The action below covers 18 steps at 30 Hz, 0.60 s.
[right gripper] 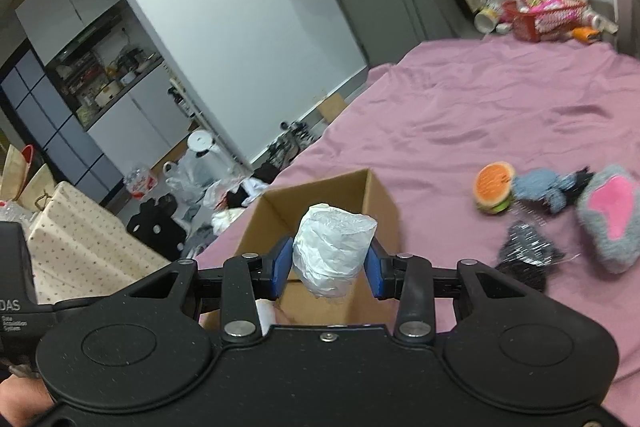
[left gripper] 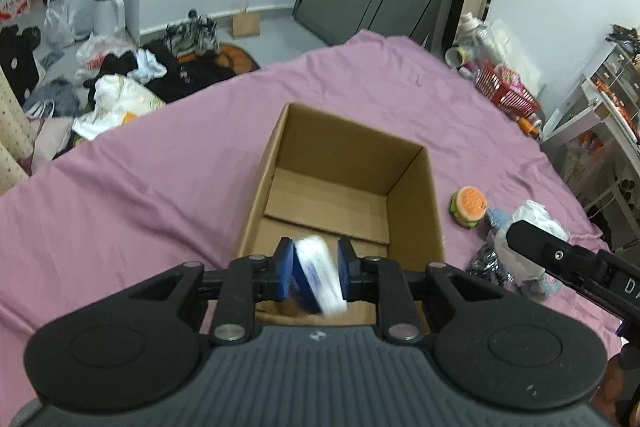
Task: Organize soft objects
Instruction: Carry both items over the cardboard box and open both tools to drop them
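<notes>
An open cardboard box (left gripper: 340, 163) stands on the pink bedsheet (left gripper: 160, 167). My left gripper (left gripper: 316, 267) hovers over the box's near edge. A blue and white packet (left gripper: 320, 277) sits tilted and motion-blurred between its blue pads, looking loose. My right gripper (right gripper: 330, 263) is shut on a crumpled white plastic bundle (right gripper: 334, 251), held above the near right corner of the box (right gripper: 320, 187). To the right of the box lie a burger toy (right gripper: 494, 187), a blue plush (right gripper: 540, 189), a grey and pink plush (right gripper: 612, 219) and a black sparkly item (right gripper: 524, 259).
A red basket (left gripper: 506, 93) with bottles and packets sits at the bed's far right corner. Clothes, bags and shoes (left gripper: 120, 67) cover the floor beyond the bed's left side. A white shelf unit (left gripper: 600, 115) stands to the right.
</notes>
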Available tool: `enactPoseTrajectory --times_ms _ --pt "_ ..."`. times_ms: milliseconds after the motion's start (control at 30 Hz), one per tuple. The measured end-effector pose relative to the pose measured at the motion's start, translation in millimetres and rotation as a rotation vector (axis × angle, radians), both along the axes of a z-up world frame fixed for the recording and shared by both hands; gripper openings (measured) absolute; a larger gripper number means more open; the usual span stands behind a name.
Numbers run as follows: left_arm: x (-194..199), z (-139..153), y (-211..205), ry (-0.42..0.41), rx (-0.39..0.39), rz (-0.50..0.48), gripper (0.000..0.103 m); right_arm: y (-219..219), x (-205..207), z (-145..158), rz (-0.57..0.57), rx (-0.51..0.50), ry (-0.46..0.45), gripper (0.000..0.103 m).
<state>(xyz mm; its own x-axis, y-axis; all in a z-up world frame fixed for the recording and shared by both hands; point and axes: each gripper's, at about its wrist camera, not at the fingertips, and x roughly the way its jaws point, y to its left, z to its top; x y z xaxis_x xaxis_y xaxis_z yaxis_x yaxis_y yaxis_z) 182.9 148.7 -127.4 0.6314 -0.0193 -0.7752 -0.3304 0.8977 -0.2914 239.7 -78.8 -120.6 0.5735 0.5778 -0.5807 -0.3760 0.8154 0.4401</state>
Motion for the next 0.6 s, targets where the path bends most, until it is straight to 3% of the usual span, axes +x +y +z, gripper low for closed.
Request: enactPoseTrajectory --times_ms 233,300,367,600 --pt "-4 7 8 0.014 0.025 0.041 0.046 17 -1 -4 0.061 0.012 0.022 0.039" --pt "-4 9 8 0.012 0.037 0.046 0.048 20 -3 -3 0.084 0.017 0.025 0.042" --pt "-5 12 6 0.010 0.055 0.051 0.050 20 -4 -3 0.093 0.021 0.038 0.054" --pt "-7 24 -6 -0.006 0.101 0.058 0.063 0 -4 9 0.040 0.060 0.039 0.074"
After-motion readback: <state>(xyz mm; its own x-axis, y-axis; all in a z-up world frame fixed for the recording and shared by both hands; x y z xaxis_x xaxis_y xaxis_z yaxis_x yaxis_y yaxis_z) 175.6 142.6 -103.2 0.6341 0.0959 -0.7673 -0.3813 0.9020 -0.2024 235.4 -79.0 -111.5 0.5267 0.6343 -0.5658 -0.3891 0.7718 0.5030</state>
